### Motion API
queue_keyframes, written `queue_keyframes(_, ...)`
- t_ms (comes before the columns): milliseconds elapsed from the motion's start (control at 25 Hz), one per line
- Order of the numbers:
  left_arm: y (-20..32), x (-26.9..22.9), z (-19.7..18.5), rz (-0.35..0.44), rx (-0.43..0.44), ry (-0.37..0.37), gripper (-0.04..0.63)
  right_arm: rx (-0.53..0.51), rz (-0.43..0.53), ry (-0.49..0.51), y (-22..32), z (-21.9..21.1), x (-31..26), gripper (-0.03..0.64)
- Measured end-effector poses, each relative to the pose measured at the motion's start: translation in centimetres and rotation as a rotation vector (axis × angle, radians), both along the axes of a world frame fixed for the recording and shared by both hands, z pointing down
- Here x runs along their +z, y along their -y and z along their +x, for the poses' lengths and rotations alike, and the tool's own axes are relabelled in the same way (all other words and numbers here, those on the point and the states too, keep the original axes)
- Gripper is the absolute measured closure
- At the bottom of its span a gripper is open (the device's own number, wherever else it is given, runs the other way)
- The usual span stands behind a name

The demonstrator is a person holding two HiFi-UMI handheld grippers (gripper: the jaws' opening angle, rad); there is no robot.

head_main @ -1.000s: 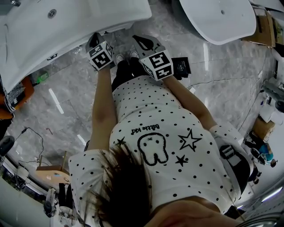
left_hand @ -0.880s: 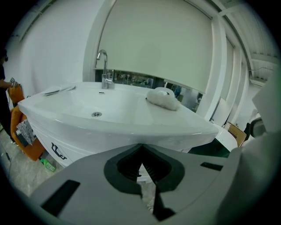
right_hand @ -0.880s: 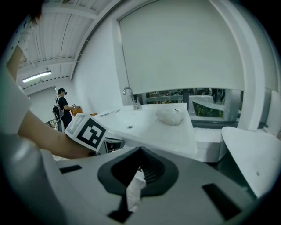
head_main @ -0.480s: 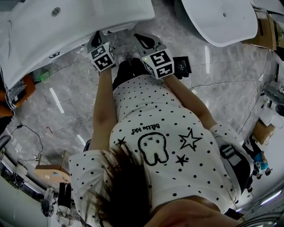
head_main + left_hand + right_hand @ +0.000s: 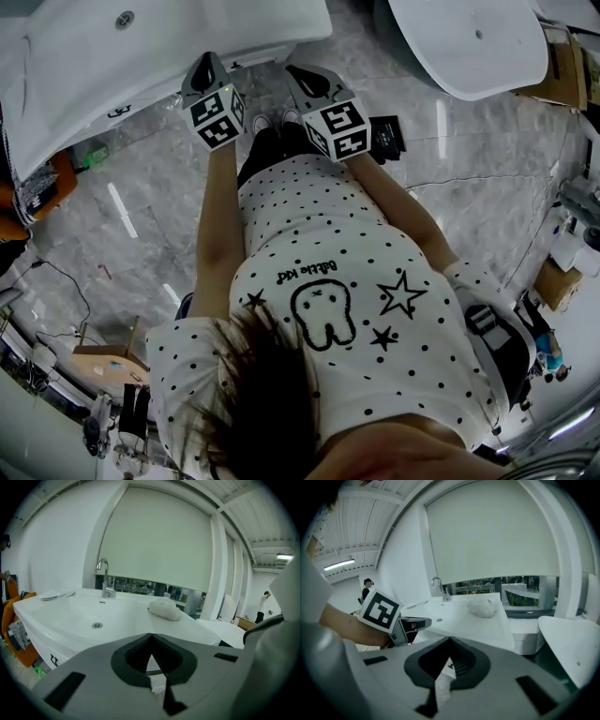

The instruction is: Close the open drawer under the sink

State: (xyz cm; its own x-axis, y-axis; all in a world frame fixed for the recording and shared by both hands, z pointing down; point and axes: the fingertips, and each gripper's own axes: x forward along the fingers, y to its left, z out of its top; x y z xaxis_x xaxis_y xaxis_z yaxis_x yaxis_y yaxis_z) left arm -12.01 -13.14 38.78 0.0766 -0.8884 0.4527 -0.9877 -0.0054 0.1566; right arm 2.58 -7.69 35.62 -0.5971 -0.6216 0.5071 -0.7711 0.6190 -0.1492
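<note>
**A:** Where are the two grippers?

**B:** Both are held out in front of the person, at the front edge of the sink (image 5: 75, 56). The left gripper (image 5: 152, 635) has its jaws pressed together with nothing between them. The right gripper (image 5: 451, 639) is the same, tips meeting and empty, near the sink's front right corner.

**A:** And the drawer?

**B:** The drawer (image 5: 150, 98) is in the white face under the sink's front edge, which has a small dark mark on it. From overhead I can't tell whether it stands out or sits flush.

**A:** What's on the sink?

**B:** A faucet (image 5: 104, 576) at the back edge, a drain (image 5: 97, 626) in the bowl, and a white fluffy lump (image 5: 165, 610) towards the right edge.
</note>
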Motion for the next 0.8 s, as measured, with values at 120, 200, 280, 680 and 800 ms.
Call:
queue_keyframes(120,-0.1,-1.2,0.0,0.028,0.015,0.007,0.591,0.002,0.006,0.006,0.1,-0.2,-0.3,0.603)
queue_keyframes(200,-0.2,-1.8,0.1,0.041,0.020,0.009,0.591,0.003,0.010,0.010,0.3,-0.2,-0.5,0.603)
queue_keyframes(280,-0.5,-2.3,0.2,0.049,0.024,0.008,0.591,0.004,0.012,0.014,0.2,-0.2,-0.7,0.603)
queue_keyframes(680,-2.3,-5.7,1.7,0.127,0.064,-0.009,0.591,0.001,0.027,0.020,0.0,-0.2,-1.4,0.603)
queue_keyframes(800,-2.7,-6.7,2.1,0.152,0.083,-0.016,0.591,0.003,0.025,0.023,-0.1,-0.3,-1.4,0.603)
